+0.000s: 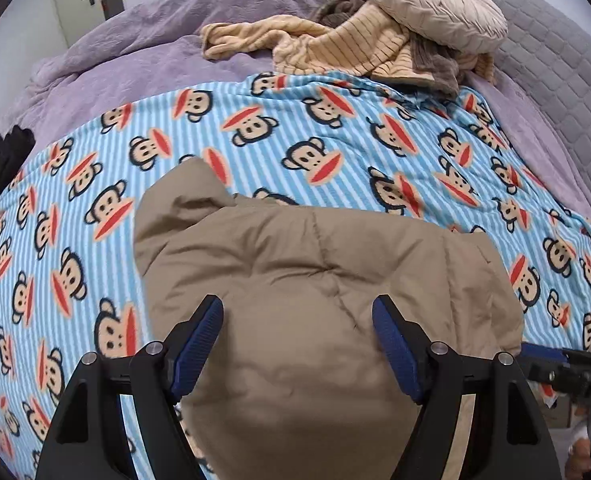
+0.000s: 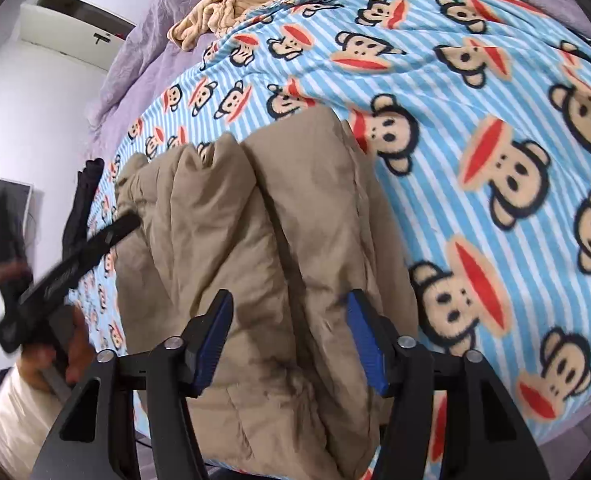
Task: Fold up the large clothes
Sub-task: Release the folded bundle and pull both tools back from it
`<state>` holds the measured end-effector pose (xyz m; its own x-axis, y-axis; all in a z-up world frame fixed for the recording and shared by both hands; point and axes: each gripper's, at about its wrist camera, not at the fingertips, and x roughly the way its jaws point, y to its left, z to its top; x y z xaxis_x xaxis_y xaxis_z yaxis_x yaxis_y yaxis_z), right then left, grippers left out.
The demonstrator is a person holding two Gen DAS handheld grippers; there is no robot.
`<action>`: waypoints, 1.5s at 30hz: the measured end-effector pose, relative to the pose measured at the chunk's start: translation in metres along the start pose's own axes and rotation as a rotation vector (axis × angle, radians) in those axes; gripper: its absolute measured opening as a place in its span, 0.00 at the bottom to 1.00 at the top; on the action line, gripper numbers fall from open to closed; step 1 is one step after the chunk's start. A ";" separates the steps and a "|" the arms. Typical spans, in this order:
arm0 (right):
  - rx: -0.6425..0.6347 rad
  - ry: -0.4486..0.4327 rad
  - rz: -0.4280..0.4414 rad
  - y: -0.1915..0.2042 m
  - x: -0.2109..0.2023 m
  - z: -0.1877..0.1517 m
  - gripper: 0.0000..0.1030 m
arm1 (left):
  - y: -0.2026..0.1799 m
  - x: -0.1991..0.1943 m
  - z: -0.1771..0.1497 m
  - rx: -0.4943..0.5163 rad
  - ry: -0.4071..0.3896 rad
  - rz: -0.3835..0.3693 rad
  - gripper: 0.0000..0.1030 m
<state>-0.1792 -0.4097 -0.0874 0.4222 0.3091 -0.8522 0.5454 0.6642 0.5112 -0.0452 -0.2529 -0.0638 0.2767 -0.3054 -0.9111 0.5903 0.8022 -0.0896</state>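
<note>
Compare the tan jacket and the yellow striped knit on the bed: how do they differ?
The tan jacket is puffy, plain and bundled between both open grippers; the yellow striped knit is ribbed, crumpled and lies far back, partly under a round cushion. Both rest on the bed.

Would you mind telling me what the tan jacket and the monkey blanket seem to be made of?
Tan jacket: probably padded synthetic shell, smooth and matte; puffy stitched panels. Monkey blanket: likely fleece; the print looks fuzzy and soft-edged.
</note>
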 end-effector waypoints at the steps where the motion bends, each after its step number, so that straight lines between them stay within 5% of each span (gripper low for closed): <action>1: 0.009 0.005 0.023 -0.001 0.002 0.007 0.67 | 0.008 -0.006 -0.007 -0.029 0.005 -0.007 0.75; 7: 0.038 0.074 0.182 0.001 0.027 0.039 0.67 | 0.032 -0.007 -0.061 -0.158 0.109 -0.027 0.75; 8: 0.033 0.088 0.200 0.003 0.034 0.040 0.55 | 0.032 -0.004 -0.069 -0.180 0.121 -0.028 0.78; 9: 0.022 0.104 0.195 0.005 0.041 0.042 0.26 | 0.030 -0.002 -0.076 -0.195 0.124 -0.027 0.84; 12: -0.019 0.149 0.089 0.006 0.060 0.039 0.10 | 0.023 0.004 -0.091 -0.221 0.117 -0.007 0.84; 21: -0.021 0.183 0.056 -0.006 0.072 0.018 0.07 | 0.017 0.004 -0.098 -0.223 0.140 0.014 0.85; 37: -0.022 0.048 -0.109 0.010 -0.006 -0.021 0.11 | 0.023 -0.028 -0.103 -0.171 0.138 0.036 0.85; 38: -0.019 0.042 -0.112 0.009 -0.008 -0.024 0.13 | 0.024 -0.029 -0.104 -0.167 0.140 0.038 0.99; 42: -0.013 0.018 -0.130 0.014 -0.013 -0.035 0.38 | 0.027 -0.035 -0.112 -0.152 0.138 0.039 1.00; 45: -0.014 0.000 -0.135 0.019 -0.017 -0.042 0.41 | 0.029 -0.038 -0.117 -0.145 0.138 0.035 1.00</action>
<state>-0.2065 -0.3731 -0.0678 0.3456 0.2160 -0.9132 0.5869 0.7096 0.3899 -0.1279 -0.1580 -0.0787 0.1828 -0.2107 -0.9603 0.4640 0.8796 -0.1046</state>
